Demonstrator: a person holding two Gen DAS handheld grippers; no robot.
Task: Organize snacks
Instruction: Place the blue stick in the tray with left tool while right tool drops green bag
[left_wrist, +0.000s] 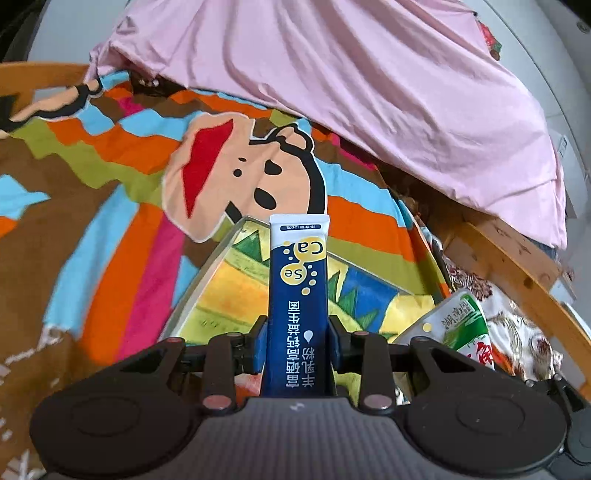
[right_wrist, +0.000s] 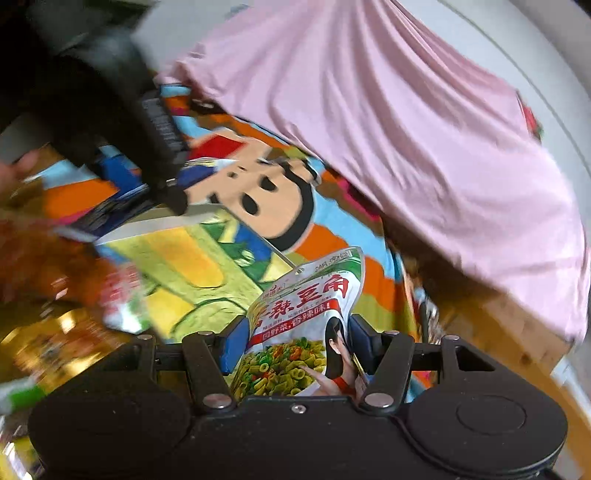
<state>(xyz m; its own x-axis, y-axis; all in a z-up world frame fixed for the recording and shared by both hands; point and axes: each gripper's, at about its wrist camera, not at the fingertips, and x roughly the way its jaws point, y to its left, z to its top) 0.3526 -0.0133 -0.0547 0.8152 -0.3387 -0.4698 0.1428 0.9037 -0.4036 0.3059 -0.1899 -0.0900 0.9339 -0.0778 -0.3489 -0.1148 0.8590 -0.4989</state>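
Snacks are held one in each gripper above a clear box (left_wrist: 207, 280) on the colourful bedsheet (left_wrist: 92, 206). The left gripper (left_wrist: 297, 338) is clamped on a blue sachet (left_wrist: 298, 291), gripped low so its top points at the box. The right gripper (right_wrist: 295, 341) is clamped on a white bean snack pouch (right_wrist: 306, 321) at its lower half, probably so both can drop inside

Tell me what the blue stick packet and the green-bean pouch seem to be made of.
Blue stick packet: looks like matte printed plastic film; flat crimped white end seal, little glare. Green-bean pouch: glossier printed film, possibly foil-lined; it creases and catches light. Each sits clamped in its tongs.
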